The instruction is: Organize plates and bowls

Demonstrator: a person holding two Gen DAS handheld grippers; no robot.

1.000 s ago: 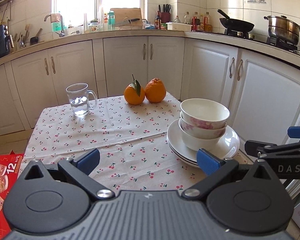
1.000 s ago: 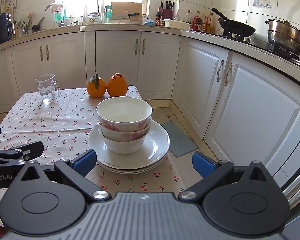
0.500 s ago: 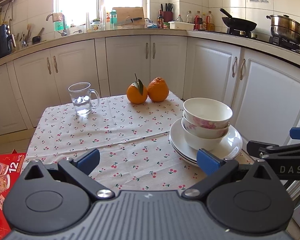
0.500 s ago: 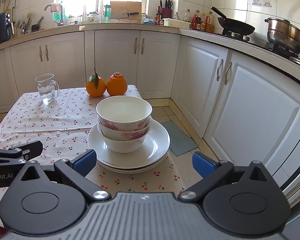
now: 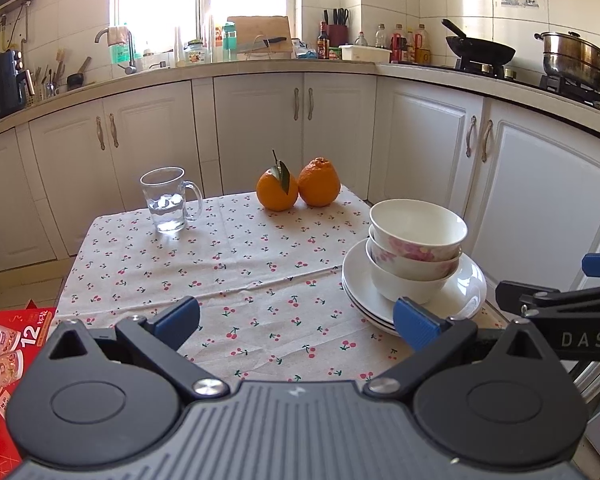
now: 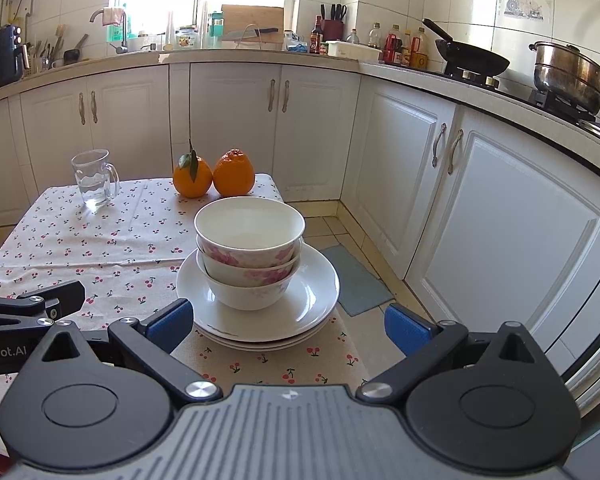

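Observation:
Two white bowls with pink flowers are nested on a stack of white plates at the table's right front edge. My left gripper is open and empty, above the cloth to the left of the stack. My right gripper is open and empty, just in front of the stack, its left fingertip near the plate rim. Each gripper shows at the edge of the other's view.
A glass mug of water and two oranges stand at the far side of the cherry-print tablecloth. White cabinets run behind and to the right. A red box lies below at left.
Both grippers have risen or pulled back slightly; the stack sits a little lower in both views. Nothing on the table has moved.

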